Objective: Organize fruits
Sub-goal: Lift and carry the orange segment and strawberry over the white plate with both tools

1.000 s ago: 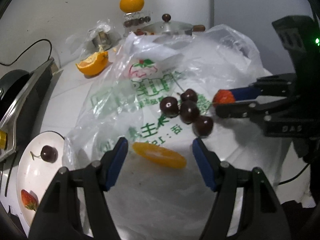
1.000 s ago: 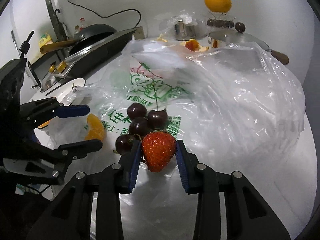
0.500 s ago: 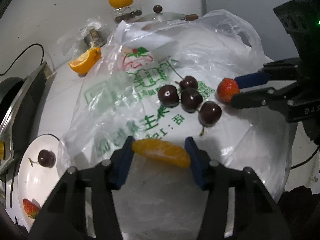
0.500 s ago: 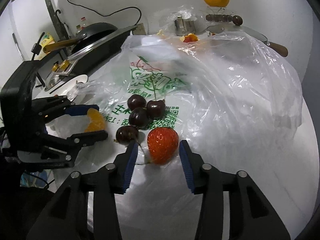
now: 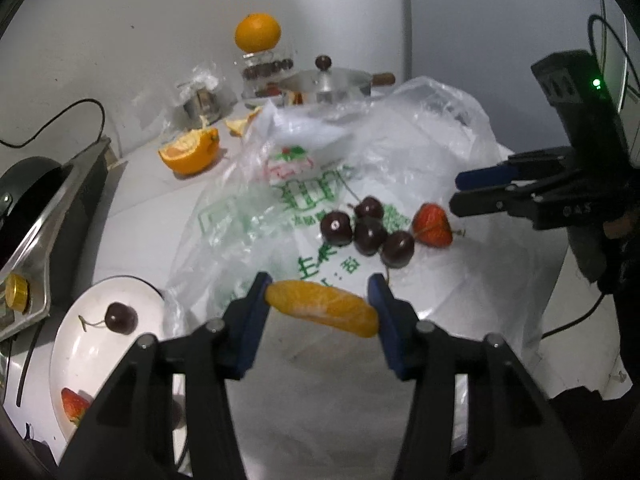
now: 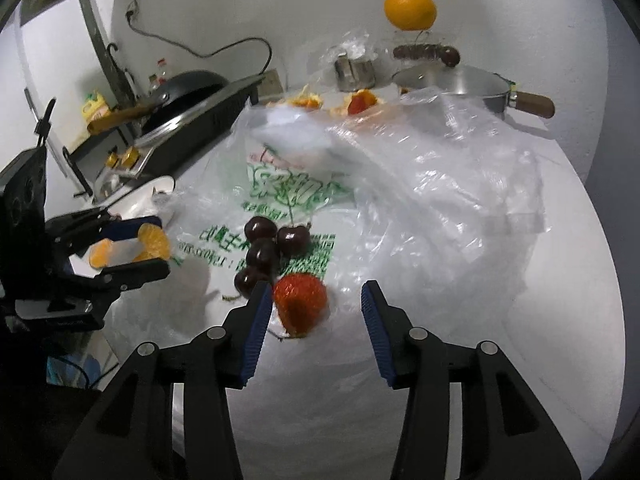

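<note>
Plate [image 5: 76, 344], white, sits at the lower left of the left wrist view on the pale surface [image 5: 136, 208]; it carries one cherry [image 5: 121, 317] with its stem and a small strawberry [image 5: 74, 405] near its lower rim. Above it, at the left edge, a dark pan [image 5: 24, 196] rests in a metal tray. A cut orange half [image 5: 192, 153] lies on the surface in the upper left, and a whole orange [image 5: 257, 33] is perched on a glass jar at the top centre, beside a lidded steel pot [image 5: 326, 84].

Centre of the frame: the left gripper [image 5: 320, 308] has its fingers closed on an orange segment [image 5: 322, 307], each blue pad pressing one end of it, the segment held clear above a crumpled plastic bag [image 5: 400, 148] with green print. Four dark cherries [image 5: 368, 232] lie clustered on the bag just beyond the segment. A large strawberry [image 5: 432, 222] lies on the bag immediately right of the cluster, touching or nearly touching the nearest cherry.

Right of the frame: the right gripper [image 5: 464, 192] hangs above and just right of that strawberry. In the right wrist view the right gripper [image 6: 314, 312] has its fingers open, the strawberry [image 6: 300, 304] lying on the bag between them, close to the left pad and well apart from the right pad.
</note>
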Motion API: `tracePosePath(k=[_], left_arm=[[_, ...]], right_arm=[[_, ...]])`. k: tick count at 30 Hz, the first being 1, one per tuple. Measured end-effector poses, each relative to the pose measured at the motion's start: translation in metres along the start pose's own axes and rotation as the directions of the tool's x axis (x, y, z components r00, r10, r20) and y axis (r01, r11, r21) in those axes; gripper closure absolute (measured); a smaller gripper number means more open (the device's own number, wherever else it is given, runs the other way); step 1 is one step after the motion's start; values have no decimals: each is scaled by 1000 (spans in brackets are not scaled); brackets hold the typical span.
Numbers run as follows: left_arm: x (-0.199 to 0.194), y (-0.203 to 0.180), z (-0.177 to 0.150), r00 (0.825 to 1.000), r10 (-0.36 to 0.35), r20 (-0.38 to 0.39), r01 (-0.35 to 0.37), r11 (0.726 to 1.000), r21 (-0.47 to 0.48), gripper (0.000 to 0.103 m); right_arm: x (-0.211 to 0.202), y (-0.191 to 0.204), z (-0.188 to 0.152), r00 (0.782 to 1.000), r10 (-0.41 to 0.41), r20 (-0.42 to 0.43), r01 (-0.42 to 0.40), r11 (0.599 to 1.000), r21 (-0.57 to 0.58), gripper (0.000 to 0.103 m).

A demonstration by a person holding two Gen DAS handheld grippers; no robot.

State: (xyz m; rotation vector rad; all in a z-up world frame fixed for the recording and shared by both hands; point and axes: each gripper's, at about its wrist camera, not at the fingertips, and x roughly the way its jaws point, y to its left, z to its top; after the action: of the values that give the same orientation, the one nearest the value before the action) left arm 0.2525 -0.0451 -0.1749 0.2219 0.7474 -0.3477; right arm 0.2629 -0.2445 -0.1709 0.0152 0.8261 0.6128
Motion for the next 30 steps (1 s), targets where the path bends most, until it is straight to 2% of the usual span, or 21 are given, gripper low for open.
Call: tracePosePath(k=[8,11,17,19,20,22,26,30], left_arm=[[-20,2,10,996,-23,84,26,999,-38,52],[-23,3,13,995,-27,94,31,999,-40,52],[-29,5,14,994,-31,109,37,998,-48,52],[-32,6,13,993,-31,116,37,998,-49,52],[-33,7,13,992,-31,119,37,998,-51,52],[-38,10,12,991,-29,128,37,998,-57,52],[-43,14,8,990,-29,141,38,997,-62,52],[-50,18,4,988,-26,155,36,997,-68,52]], right_arm=[[25,6,6,1000,4,-30,-4,1000,4,55],[33,10,5,999,11,-51,-11,1000,1,60],[41,14,5,997,10,-74,-10,1000,10,61],[41,16,5,997,4,-76,-3,1000,7,64],[40,17,5,997,3,-76,-3,1000,1,69],[39,22,5,997,-11,-77,10,1000,-13,69],[29,32,9,998,-43,-50,41,998,-41,69],[11,46,17,998,-60,14,61,995,-73,69]])
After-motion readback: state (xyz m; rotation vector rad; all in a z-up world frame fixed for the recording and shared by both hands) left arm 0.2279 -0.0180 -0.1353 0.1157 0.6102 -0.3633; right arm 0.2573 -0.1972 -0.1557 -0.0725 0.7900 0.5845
